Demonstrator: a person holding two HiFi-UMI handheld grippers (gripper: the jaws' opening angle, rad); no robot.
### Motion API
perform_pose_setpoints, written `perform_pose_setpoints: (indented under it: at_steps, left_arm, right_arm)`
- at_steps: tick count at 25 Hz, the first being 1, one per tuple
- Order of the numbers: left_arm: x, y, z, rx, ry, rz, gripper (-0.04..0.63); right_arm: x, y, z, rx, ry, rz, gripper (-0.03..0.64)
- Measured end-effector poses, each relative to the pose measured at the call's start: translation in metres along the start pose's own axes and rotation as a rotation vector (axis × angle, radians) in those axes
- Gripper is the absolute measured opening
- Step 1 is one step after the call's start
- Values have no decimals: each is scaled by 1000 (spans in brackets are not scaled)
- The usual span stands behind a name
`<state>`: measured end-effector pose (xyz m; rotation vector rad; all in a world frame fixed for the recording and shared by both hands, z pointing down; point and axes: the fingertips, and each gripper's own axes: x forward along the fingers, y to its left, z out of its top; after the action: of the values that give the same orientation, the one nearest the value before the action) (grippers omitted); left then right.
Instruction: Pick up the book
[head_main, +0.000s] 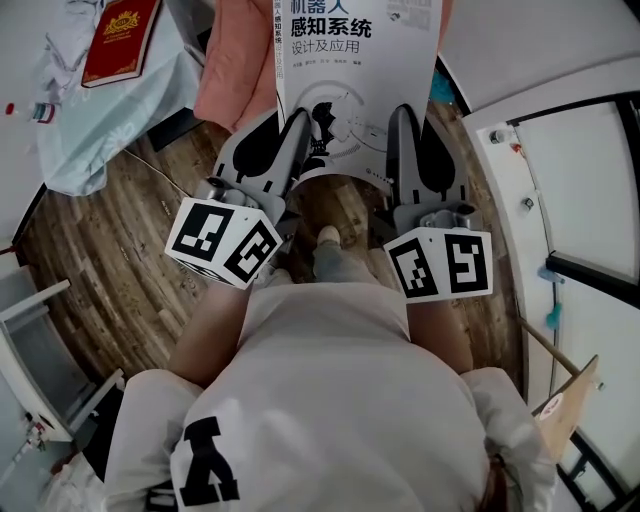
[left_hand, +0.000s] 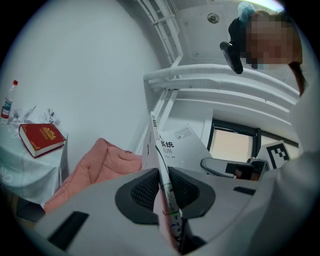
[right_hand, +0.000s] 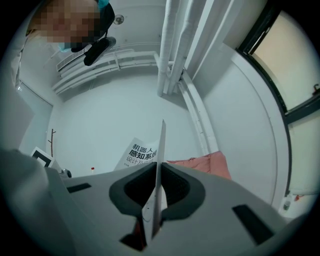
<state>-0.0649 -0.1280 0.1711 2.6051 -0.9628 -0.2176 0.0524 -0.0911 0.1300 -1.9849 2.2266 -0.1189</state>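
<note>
Wooden floor (head_main: 120, 265), pink cloth (head_main: 235, 70) beside white book (head_main: 355, 50), red book (head_main: 120, 40) apart

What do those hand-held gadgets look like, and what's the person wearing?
Left tongs and right tongs: grey plastic, black ribbed pads, each with a white cube of black square markers. The person wears a white shirt with black print.

Floor: dark brown wood planks (head_main: 120, 270). Walls: plain white (left_hand: 90, 65). Table under a pale blue-green cloth (head_main: 70, 140), against one wall. Pink padded fabric, possibly a jacket (left_hand: 100, 165), heaped just beside the table. White upright pipes (right_hand: 175, 45). Dark-framed window (left_hand: 232, 145), pale daylight behind.
</note>
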Motion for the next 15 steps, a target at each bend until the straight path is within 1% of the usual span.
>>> perform_pose_setpoints:
  at_steps: [6, 15]
  left_arm:
    - [-2, -1, 2, 10, 13, 3, 55]
    - [-3, -4, 3, 28, 10, 75, 55]
  right_arm:
    - [-1, 1, 0, 1, -1, -7, 46]
    - [3, -5, -3, 49, 6, 49, 46]
